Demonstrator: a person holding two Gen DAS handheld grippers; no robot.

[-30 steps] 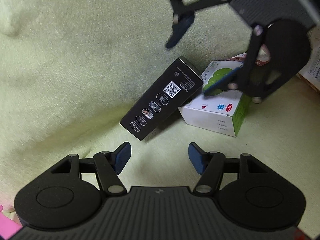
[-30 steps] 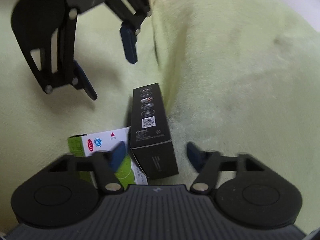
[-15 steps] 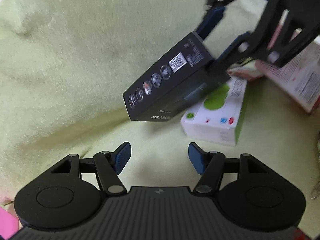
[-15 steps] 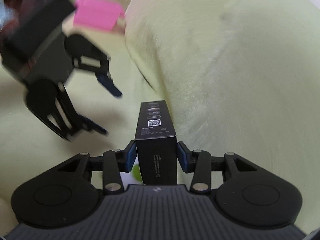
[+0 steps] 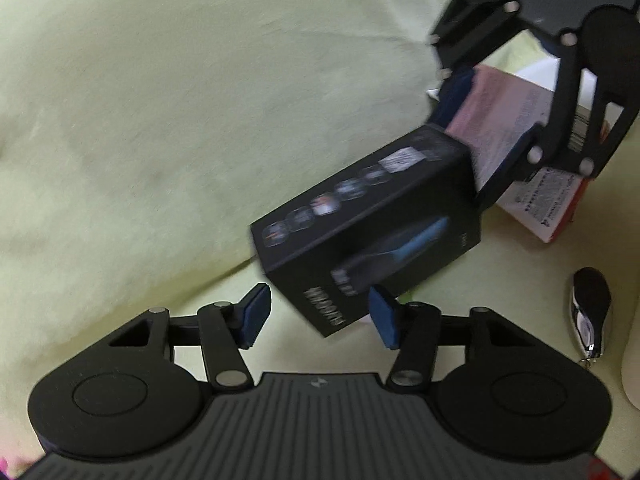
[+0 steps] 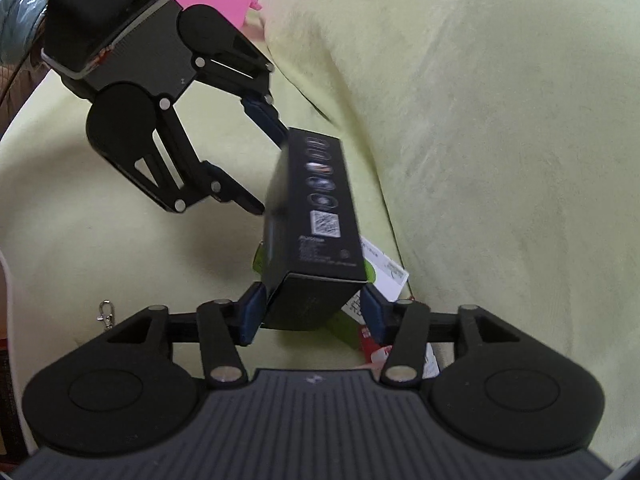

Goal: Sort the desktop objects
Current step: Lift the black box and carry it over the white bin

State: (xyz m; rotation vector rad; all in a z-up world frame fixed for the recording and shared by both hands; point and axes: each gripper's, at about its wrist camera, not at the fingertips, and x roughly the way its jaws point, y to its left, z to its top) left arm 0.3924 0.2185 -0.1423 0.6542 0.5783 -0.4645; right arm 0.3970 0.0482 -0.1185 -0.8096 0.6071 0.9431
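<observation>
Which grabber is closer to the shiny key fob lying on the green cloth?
Left. The left gripper sits just beside the key fob, open; the right gripper is higher, farther back, clamping the black box.

I judged the place a home, not a workshop or lab. My tools worked over a soft yellow-green blanket (image 5: 168, 128) draped in folds. On it lay household clutter: printed cartons (image 5: 548, 196), a key fob (image 5: 589, 312), and a pink plastic bin (image 6: 216, 4) at the far edge.
</observation>
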